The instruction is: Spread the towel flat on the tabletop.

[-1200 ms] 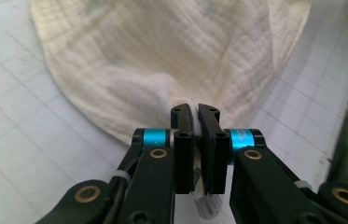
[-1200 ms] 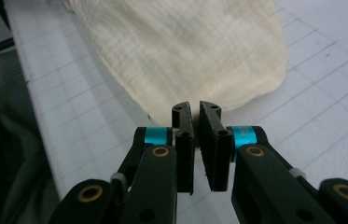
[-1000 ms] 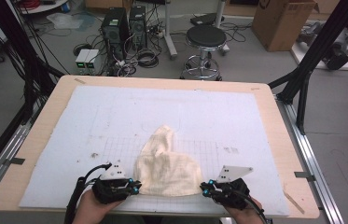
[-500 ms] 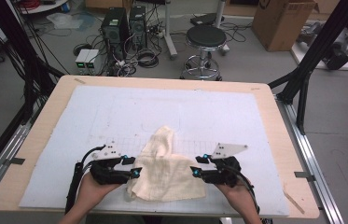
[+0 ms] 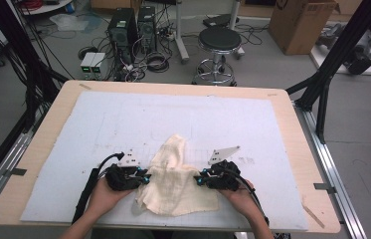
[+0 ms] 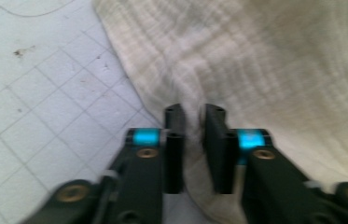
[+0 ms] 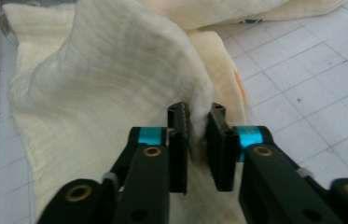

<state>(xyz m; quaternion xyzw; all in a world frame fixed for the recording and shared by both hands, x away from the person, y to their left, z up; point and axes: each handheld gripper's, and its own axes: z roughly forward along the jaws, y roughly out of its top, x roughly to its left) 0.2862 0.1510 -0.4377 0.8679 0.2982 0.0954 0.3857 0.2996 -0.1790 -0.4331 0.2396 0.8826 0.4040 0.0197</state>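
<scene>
Gripping the cream cloth (image 5: 178,186) at opposite side edges, left gripper (image 6: 194,122) and right gripper (image 7: 198,120) each just closed and now clamped on a pinch of fabric, likely to lift and spread it evenly; lying crumpled at the near middle of the white worktop (image 5: 123,119), one corner trailing away toward the far side

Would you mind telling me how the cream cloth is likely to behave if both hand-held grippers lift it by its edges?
The cream cloth will probably sag between the grips, since it already lies rumpled in soft folds. It looks thin and loosely woven, so likely light. Its ribbed weave bunched between the left hand-held gripper and right hand-held gripper suggests little slipping.
</scene>
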